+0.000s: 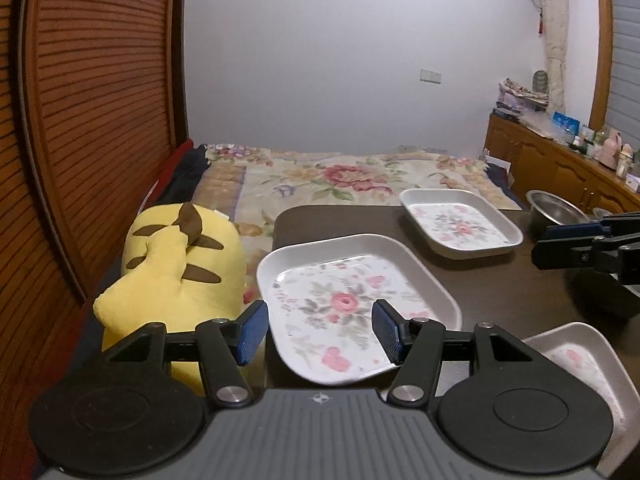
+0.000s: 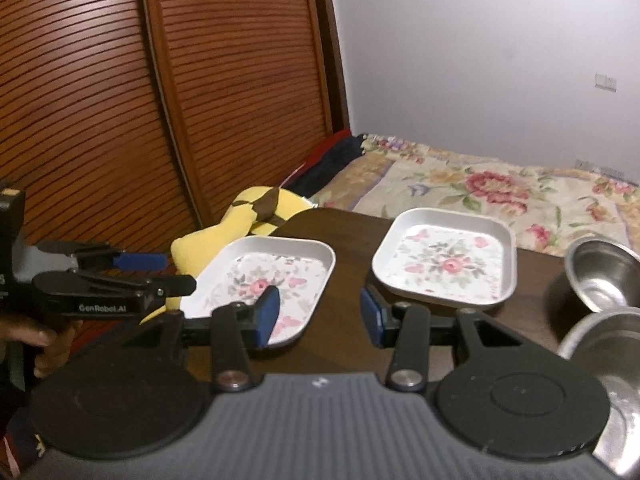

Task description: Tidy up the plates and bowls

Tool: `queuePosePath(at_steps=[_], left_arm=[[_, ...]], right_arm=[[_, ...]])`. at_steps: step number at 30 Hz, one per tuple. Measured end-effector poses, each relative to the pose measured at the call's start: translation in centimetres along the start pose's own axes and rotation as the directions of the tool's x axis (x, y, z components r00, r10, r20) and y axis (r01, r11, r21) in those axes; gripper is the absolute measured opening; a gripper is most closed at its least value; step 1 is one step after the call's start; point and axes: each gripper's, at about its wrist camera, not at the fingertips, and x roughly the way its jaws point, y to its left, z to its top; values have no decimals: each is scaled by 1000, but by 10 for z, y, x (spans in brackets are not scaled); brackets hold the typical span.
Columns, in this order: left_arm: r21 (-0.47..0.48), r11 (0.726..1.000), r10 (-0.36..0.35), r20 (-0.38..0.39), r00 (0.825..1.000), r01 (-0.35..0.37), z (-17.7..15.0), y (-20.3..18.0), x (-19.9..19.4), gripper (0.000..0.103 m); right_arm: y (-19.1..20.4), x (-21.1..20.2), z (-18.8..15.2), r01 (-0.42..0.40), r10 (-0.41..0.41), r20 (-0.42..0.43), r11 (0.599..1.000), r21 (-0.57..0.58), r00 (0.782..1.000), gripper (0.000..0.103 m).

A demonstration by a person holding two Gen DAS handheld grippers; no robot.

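Note:
Three white square plates with a pink flower print lie on a dark table (image 1: 520, 288). The nearest plate (image 1: 352, 300) (image 2: 264, 280) sits at the table's left edge, just beyond my left gripper (image 1: 320, 330), which is open with nothing pressed between its blue pads. A second plate (image 1: 460, 222) (image 2: 448, 258) lies farther back. Part of a third plate (image 1: 580, 360) shows at the lower right. My right gripper (image 2: 320, 316) hovers open over the bare table between the two plates. Two steel bowls (image 2: 604, 276) (image 2: 612, 364) stand to its right.
A yellow striped plush toy (image 1: 180, 264) lies against the table's left side. Behind the table is a bed with a floral cover (image 1: 340, 180). A slatted wooden door (image 1: 100, 120) is at the left and a cluttered wooden cabinet (image 1: 560, 160) at the right. A hand (image 2: 44, 340) holds the left gripper (image 2: 176, 274).

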Motion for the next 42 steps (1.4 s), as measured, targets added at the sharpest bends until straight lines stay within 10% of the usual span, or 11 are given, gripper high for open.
queuePosePath(at_steps=[17, 42], left_arm=[[-97, 995, -35, -40, 999, 31, -1, 36, 42, 30], [-118, 993, -39, -75, 996, 30, -14, 34, 44, 11]], right_arm=[[3, 89, 6, -26, 26, -186, 1000, 1, 982, 37], [8, 106, 1, -47, 41, -232, 999, -20, 972, 19]])
